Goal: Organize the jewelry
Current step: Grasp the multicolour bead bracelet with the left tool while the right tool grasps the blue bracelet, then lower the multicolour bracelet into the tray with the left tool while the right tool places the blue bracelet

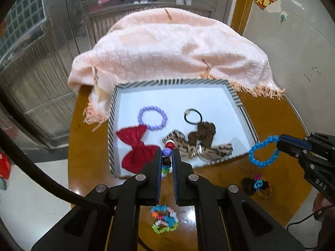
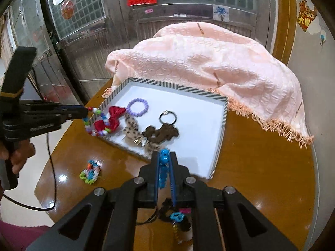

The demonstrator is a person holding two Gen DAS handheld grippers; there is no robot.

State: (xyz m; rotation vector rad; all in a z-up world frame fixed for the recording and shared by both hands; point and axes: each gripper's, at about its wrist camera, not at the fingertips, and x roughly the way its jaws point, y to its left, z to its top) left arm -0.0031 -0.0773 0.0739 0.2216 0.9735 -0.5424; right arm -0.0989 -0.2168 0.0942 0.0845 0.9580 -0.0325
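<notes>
A white tray with a striped rim (image 1: pixel 113 113) (image 2: pixel 222 123) sits on the round wooden table. In it lie a purple bead bracelet (image 1: pixel 152 117), a red bow (image 1: pixel 137 148), a black hair tie (image 1: pixel 193 116), a brown scrunchie (image 1: pixel 202 135) and a leopard bow (image 1: pixel 209 149). My left gripper (image 1: pixel 167 156) is shut on a multicolour bead bracelet (image 1: pixel 166 161) (image 2: pixel 95 123), held over the tray's near left edge. My right gripper (image 2: pixel 164 156) is shut on a blue bead bracelet (image 1: pixel 263 151) (image 2: pixel 163 167), held just off the tray's near right corner.
A colourful beaded bracelet (image 1: pixel 164 219) (image 2: pixel 91 171) lies on the table near the front. A dark hair tie with blue charms (image 1: pixel 256 185) (image 2: pixel 178 219) lies at the right. A pink fringed cloth (image 1: pixel 167 48) covers something behind the tray.
</notes>
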